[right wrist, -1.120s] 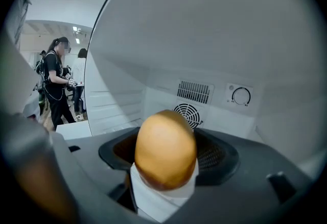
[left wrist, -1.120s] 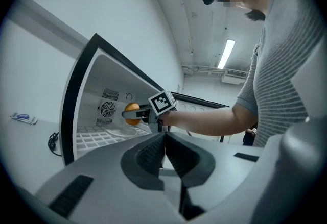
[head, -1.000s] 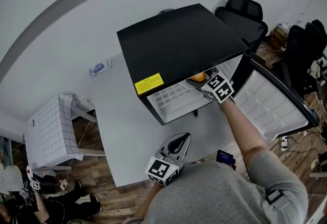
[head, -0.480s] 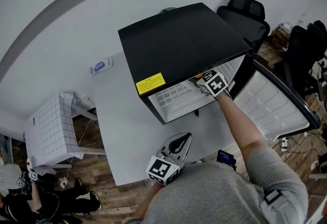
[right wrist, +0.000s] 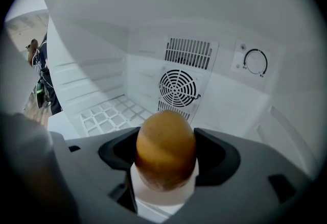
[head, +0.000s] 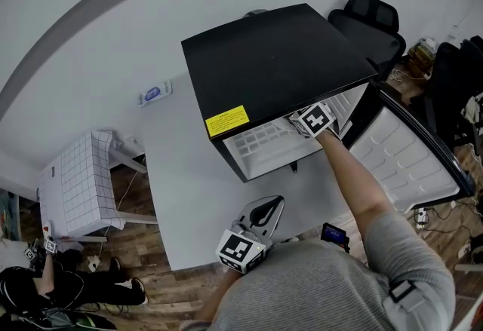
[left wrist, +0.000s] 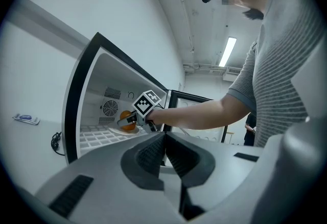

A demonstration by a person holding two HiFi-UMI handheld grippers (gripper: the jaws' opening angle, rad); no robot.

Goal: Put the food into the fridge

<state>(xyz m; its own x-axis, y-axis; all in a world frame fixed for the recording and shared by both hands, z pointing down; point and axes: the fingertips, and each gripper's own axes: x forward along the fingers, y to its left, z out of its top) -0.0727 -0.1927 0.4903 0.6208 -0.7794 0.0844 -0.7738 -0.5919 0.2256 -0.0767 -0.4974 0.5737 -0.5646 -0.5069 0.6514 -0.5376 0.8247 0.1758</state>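
Presently the right tongs (right wrist: 165,160) reach inside the open black fridge (head: 272,65), clenched on a white dish (right wrist: 163,193) that carries a round orange-brown piece of food (right wrist: 165,151). The food sits directly between the two pads, rising above them. Ahead of the right tongs, on the fridge's white back wall, is a round fan grille (right wrist: 179,88) with a slotted vent above it. A dial (right wrist: 254,62) lies ahead and to their right. Below and to the left of these tongs runs the white wire shelf (right wrist: 113,116); whether the dish touches it cannot be told. The fridge door (head: 400,160) stands swung open to the right of the right tongs.

The left tongs (left wrist: 164,152) are pressed together with nothing between them. They hover near the person's body over the near part of the white table (head: 181,186), pointing toward the fridge opening, well apart from the right tongs.
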